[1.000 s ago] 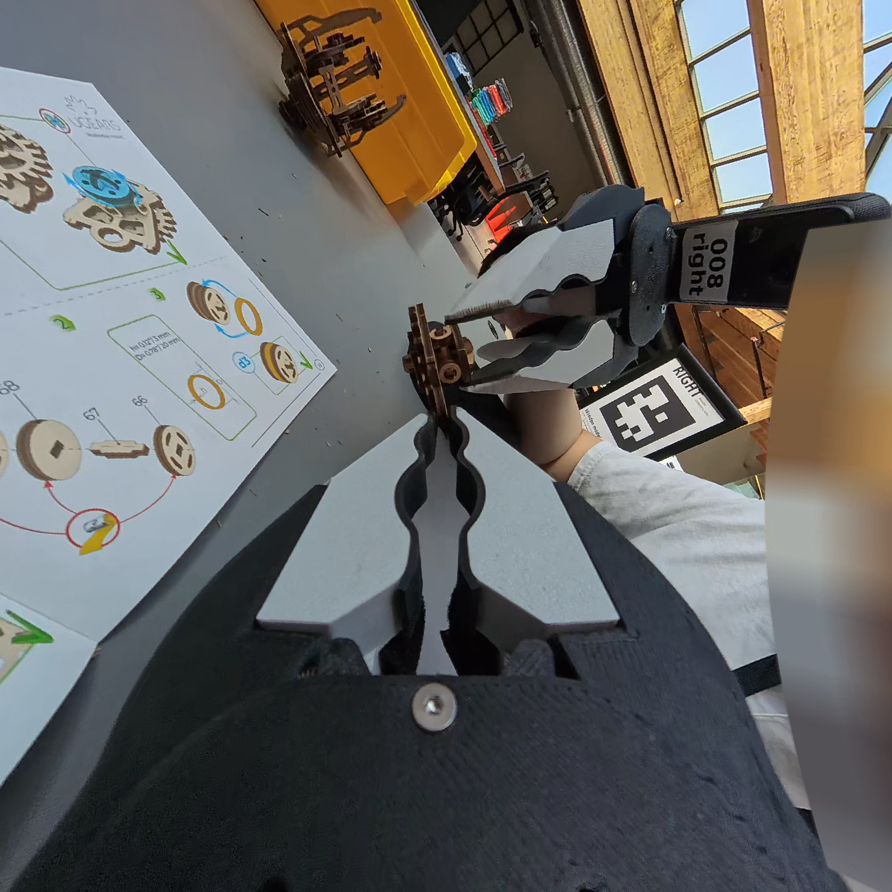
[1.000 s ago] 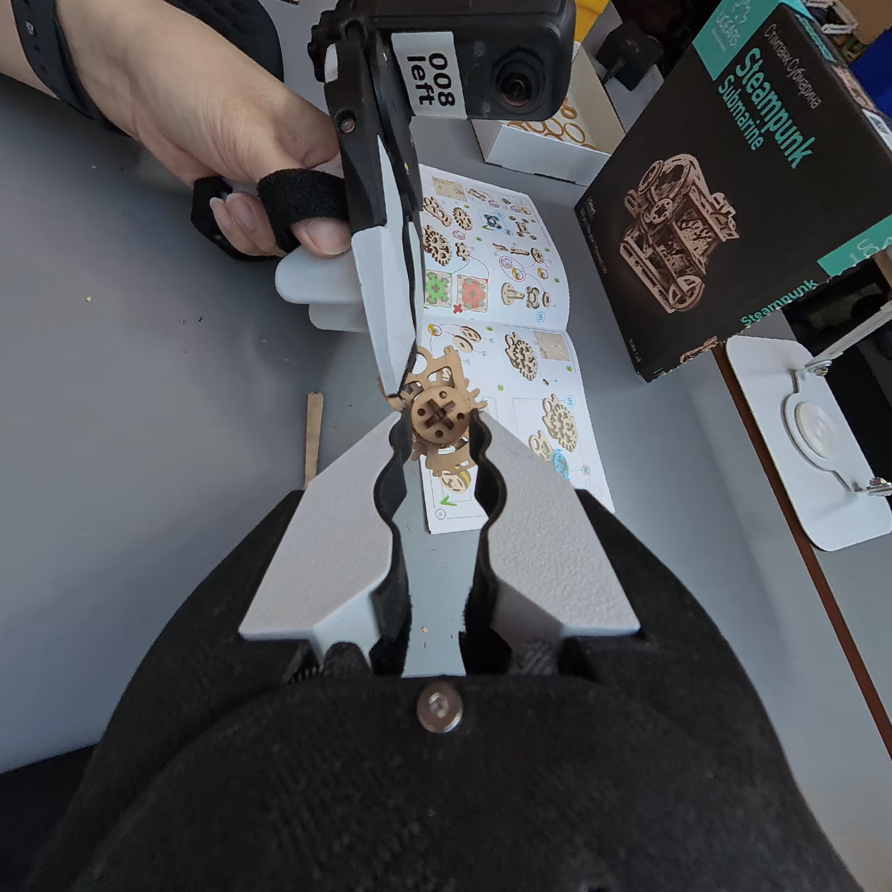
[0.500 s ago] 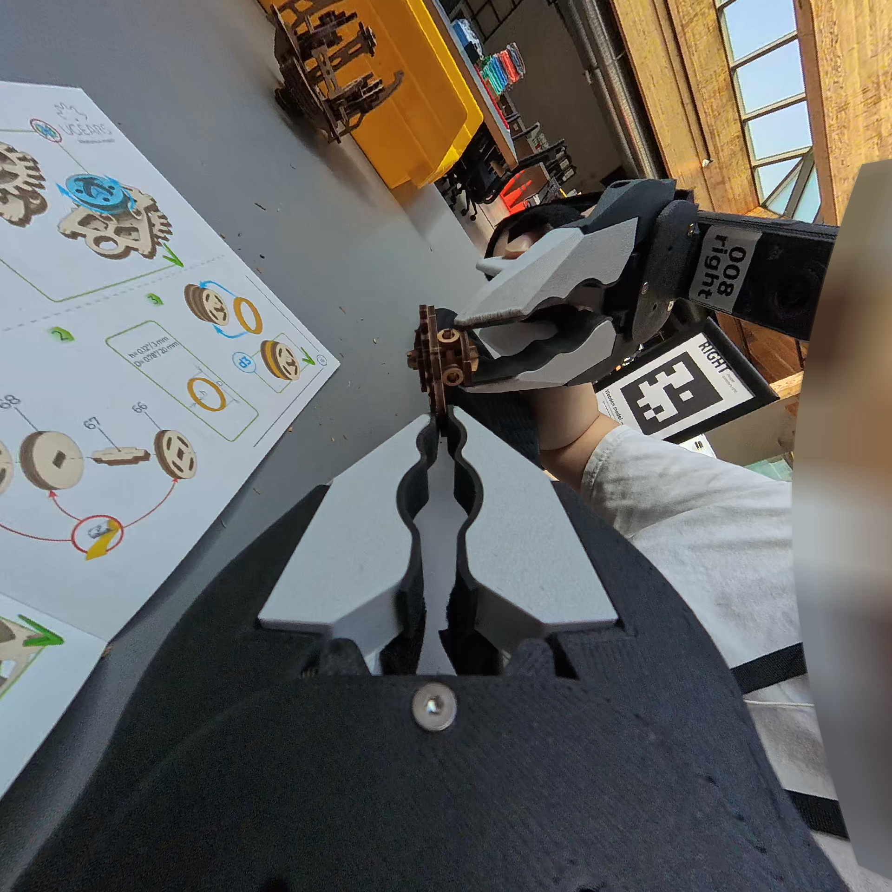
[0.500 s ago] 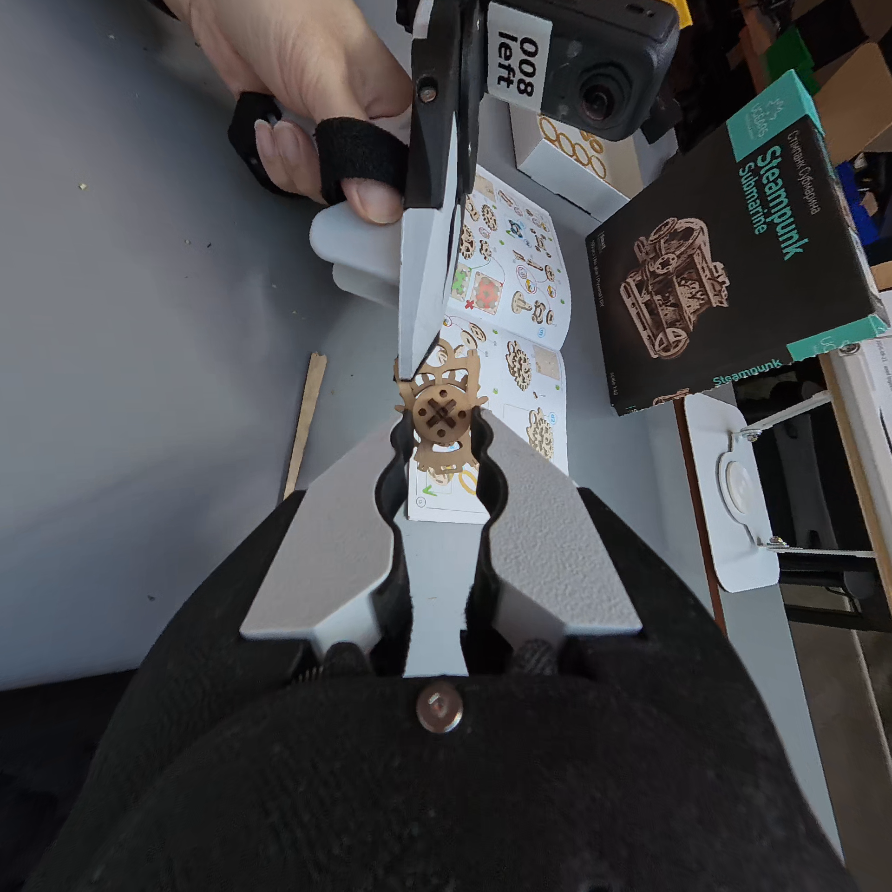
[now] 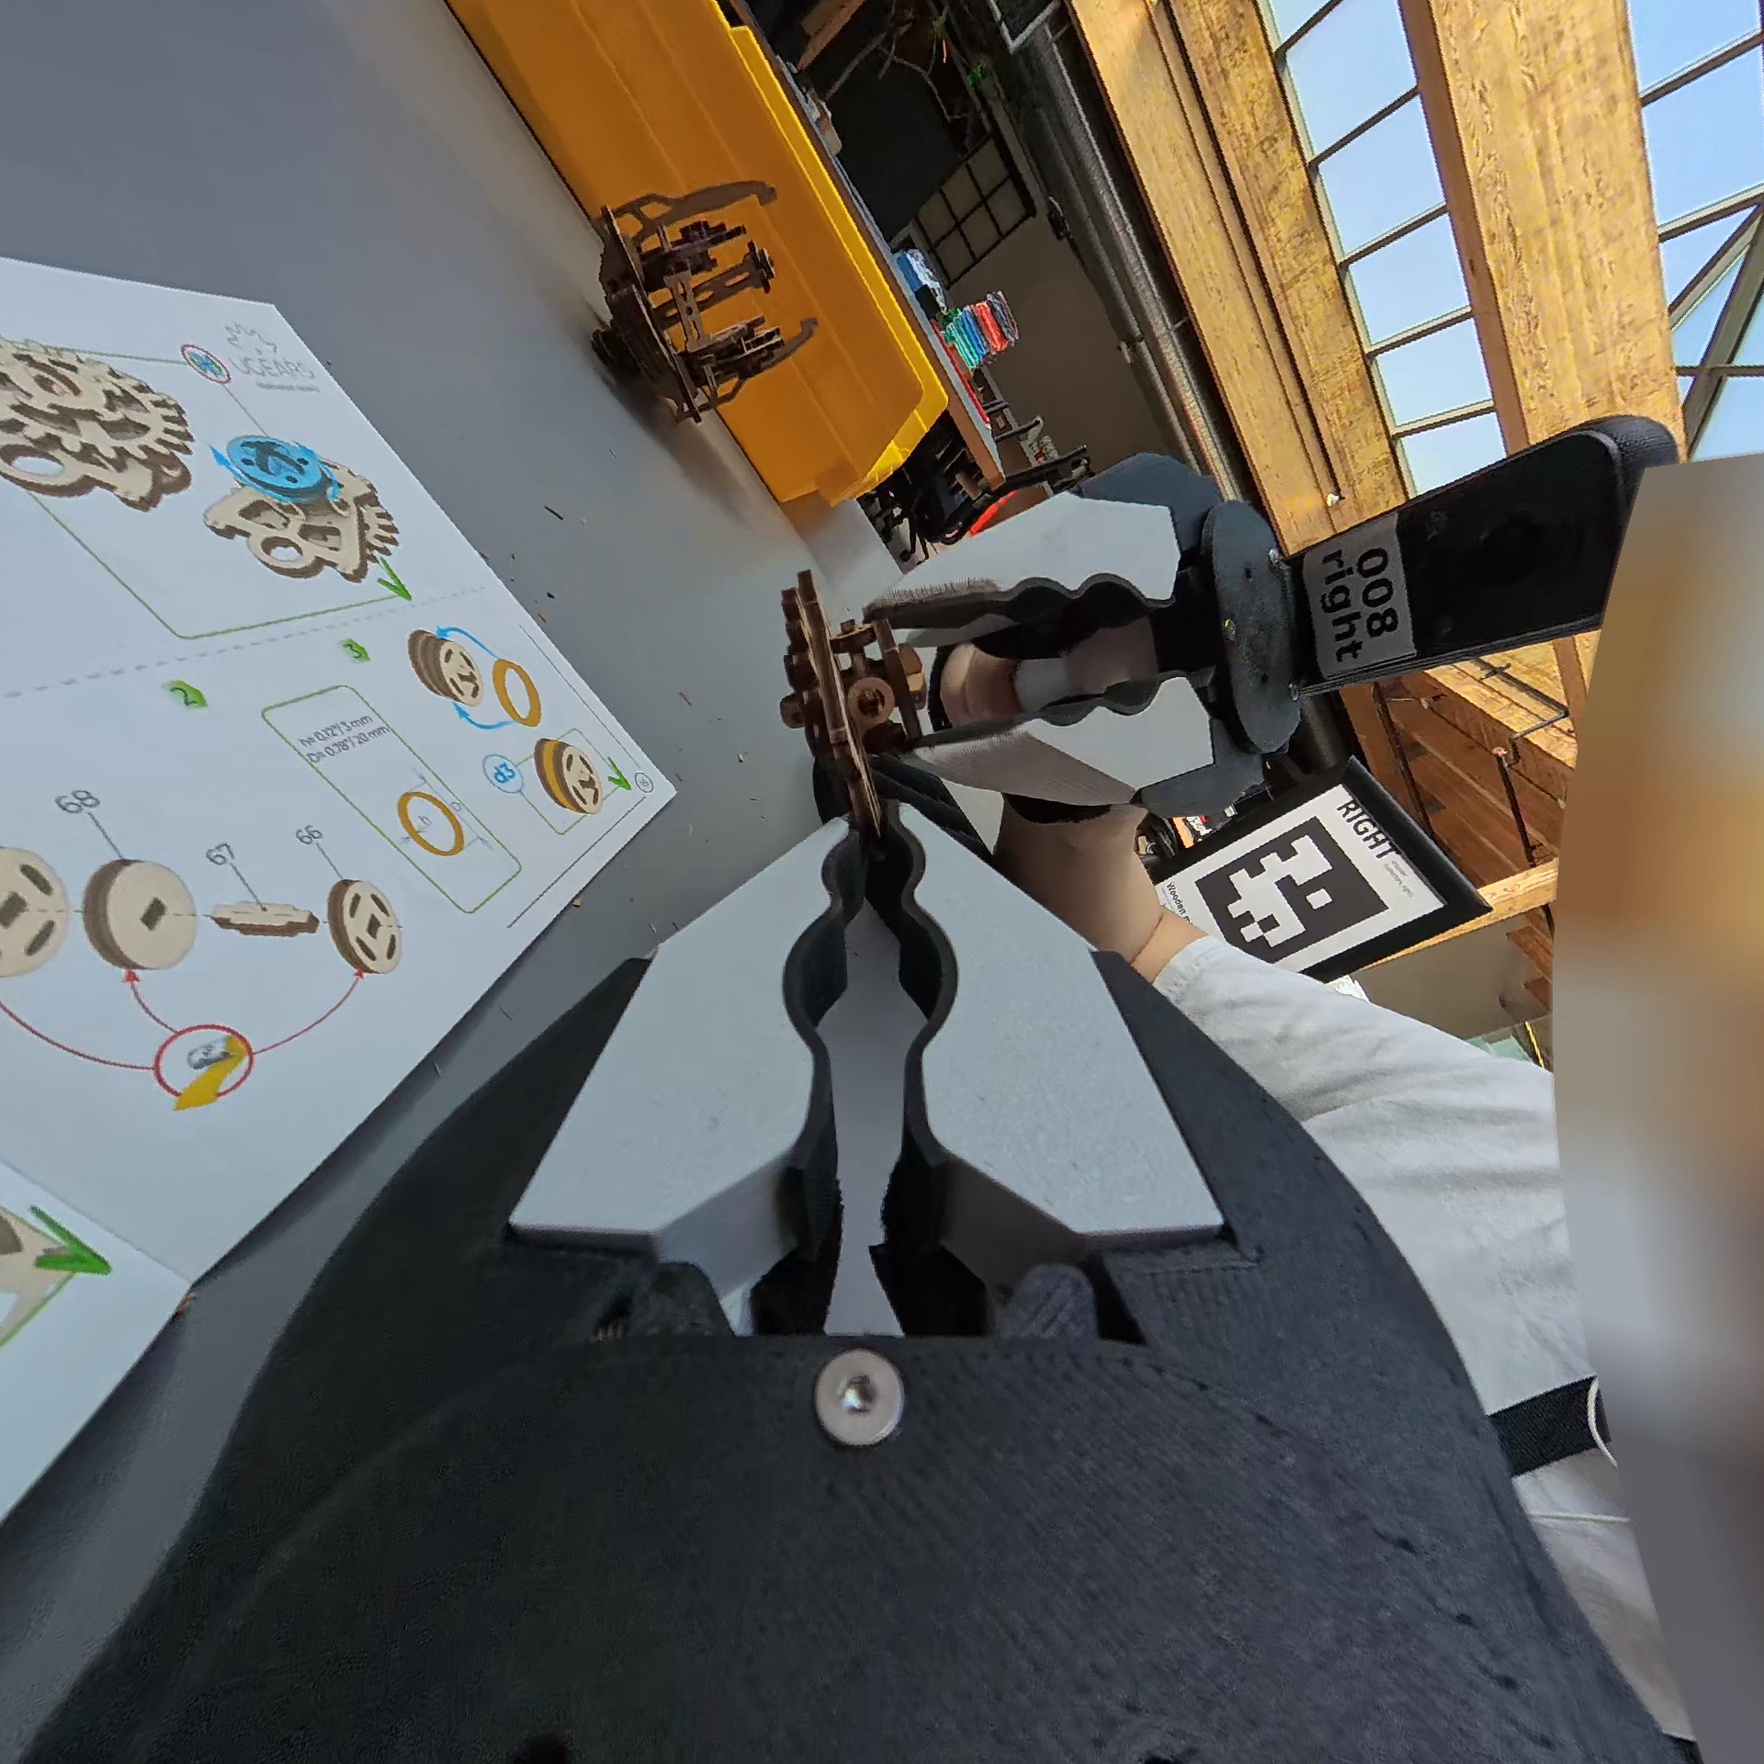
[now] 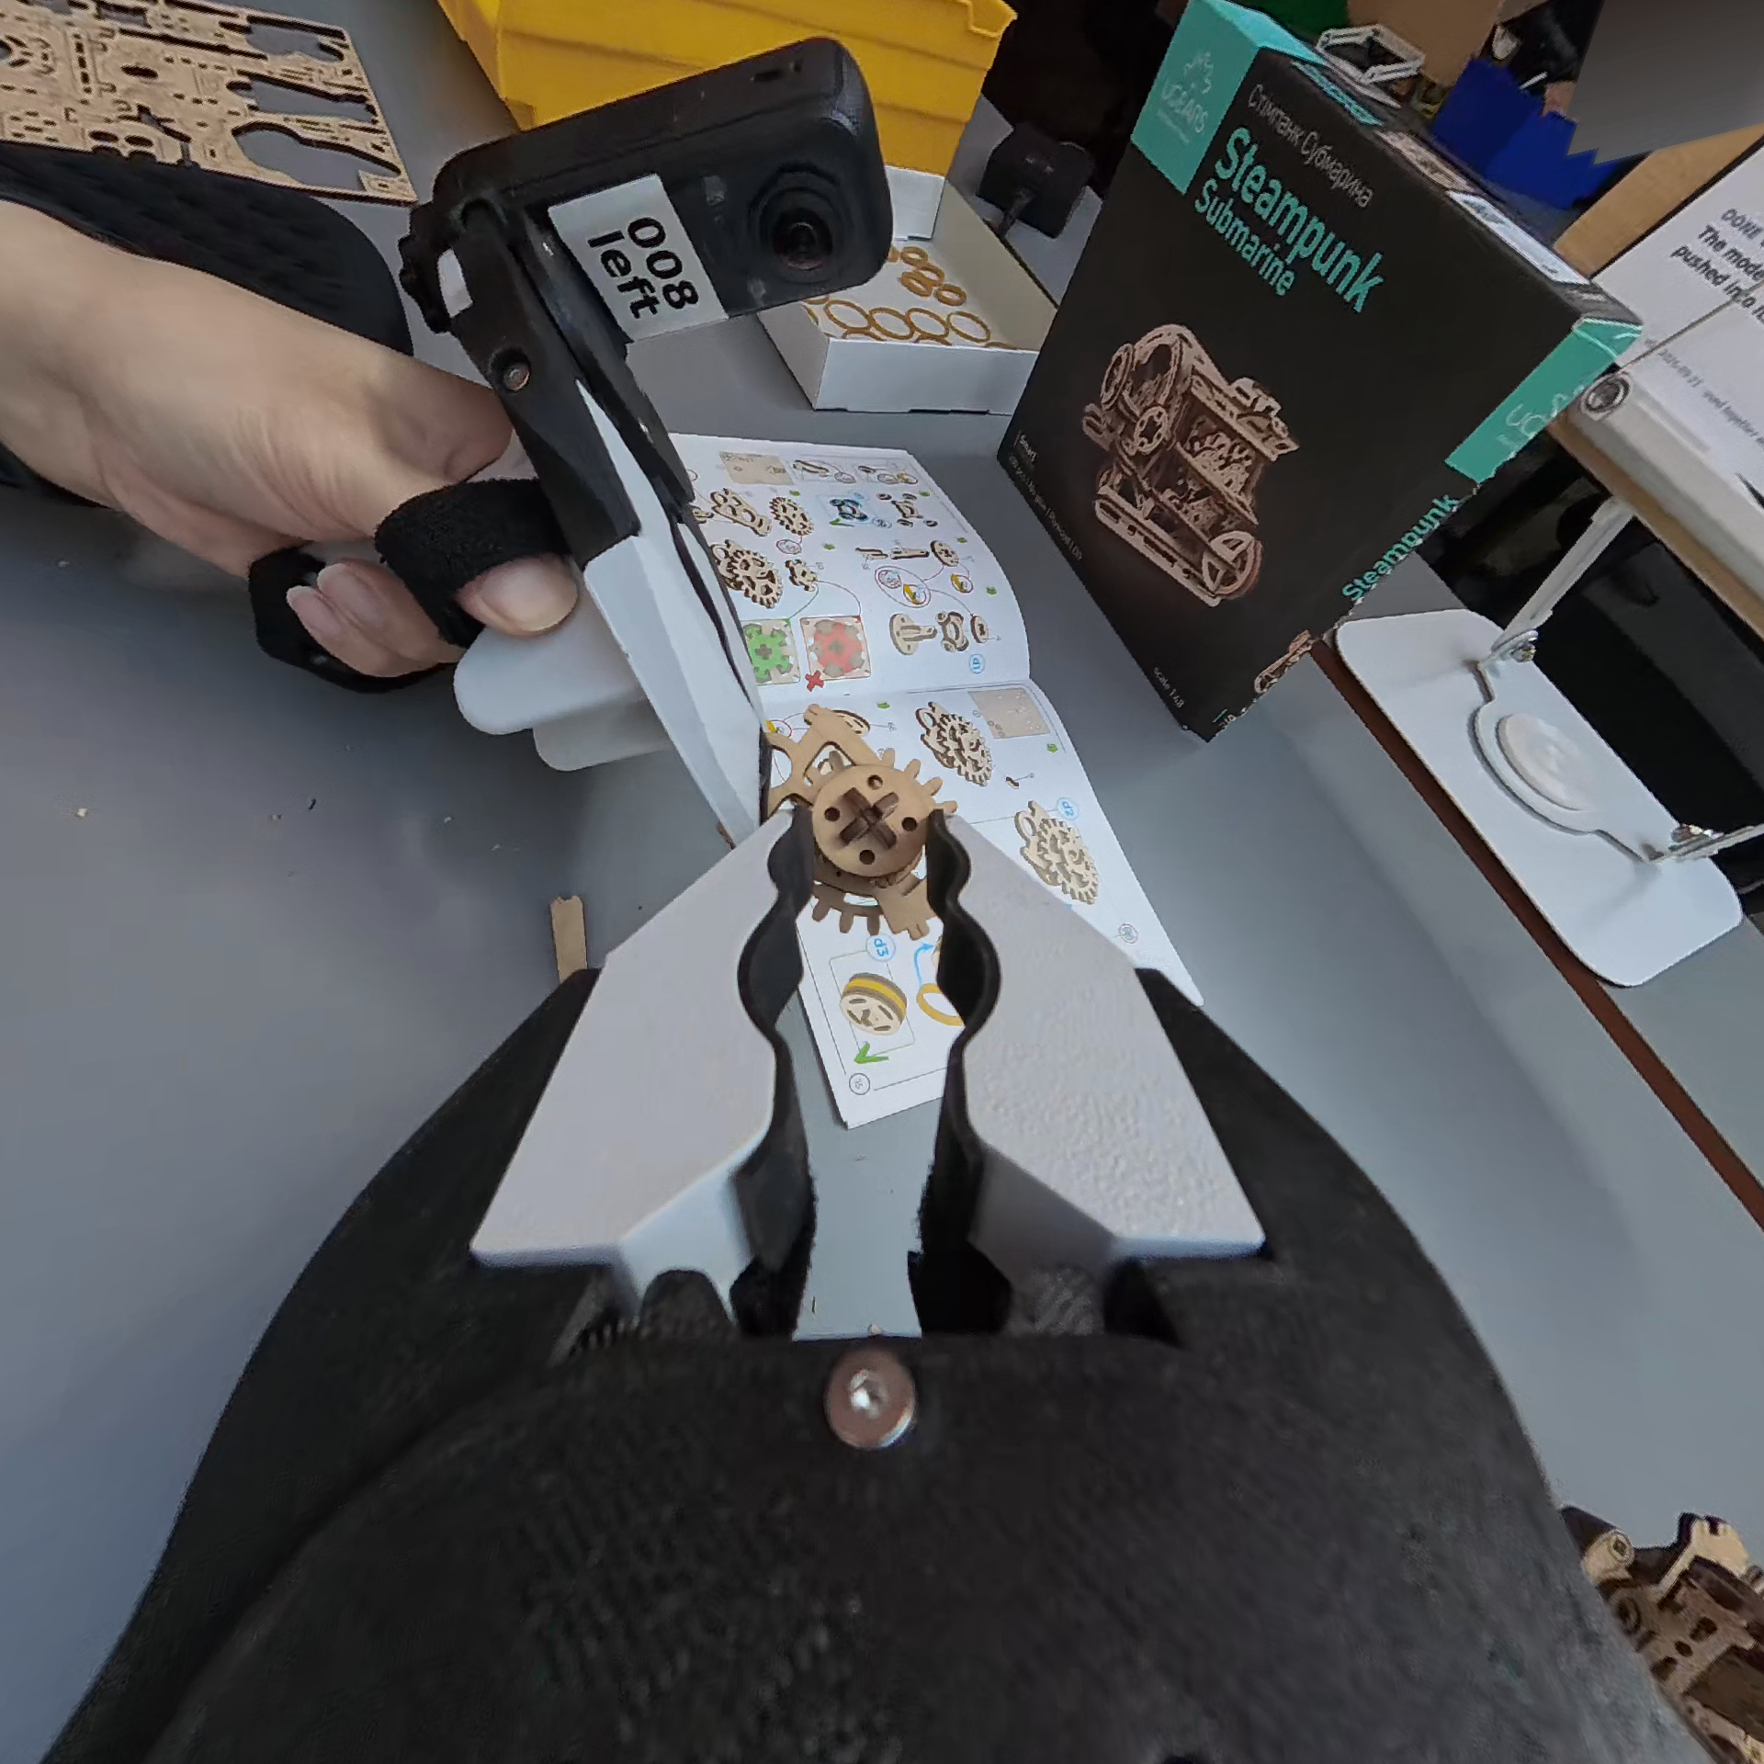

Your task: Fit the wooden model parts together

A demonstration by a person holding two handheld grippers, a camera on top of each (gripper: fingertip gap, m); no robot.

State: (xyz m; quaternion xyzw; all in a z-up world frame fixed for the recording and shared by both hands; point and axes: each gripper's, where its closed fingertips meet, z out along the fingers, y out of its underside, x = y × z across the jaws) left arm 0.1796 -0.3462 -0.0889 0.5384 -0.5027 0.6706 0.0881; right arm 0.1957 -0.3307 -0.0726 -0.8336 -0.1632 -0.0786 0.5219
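Observation:
A flat wooden gear plate [image 5: 819, 668] stands on edge above the grey table. My left gripper [image 5: 867, 832] is shut on its lower rim. A round wooden hub [image 5: 873, 689] with a cross slot sits against the plate's face. My right gripper [image 5: 902, 682] comes in from the right and is shut on that hub. In the right wrist view the hub [image 6: 869, 826] sits between the tips of my right gripper [image 6: 867, 832], with the gear plate [image 6: 864, 912] behind it. My left gripper [image 6: 756, 811] pinches the plate's left edge.
An open instruction booklet [image 5: 239, 764] [image 6: 859, 573] lies on the table below. A yellow bin [image 5: 764, 286], a partly built wooden model [image 5: 687, 305], a black kit box [image 6: 1289, 382], a white tray of rings [image 6: 907, 363], a cut-out wooden sheet [image 6: 191, 95] and a loose wooden strip [image 6: 568, 940] lie around. Both grippers' tips are close together, under 4 cm apart. Both grippers' tips are roughly 25 centimetres from the partly built wooden model [image 5: 687, 305].
Both grippers kept their grip on the plate and hub. The pair has swung and tilted over the booklet, and the right gripper now comes in more level.

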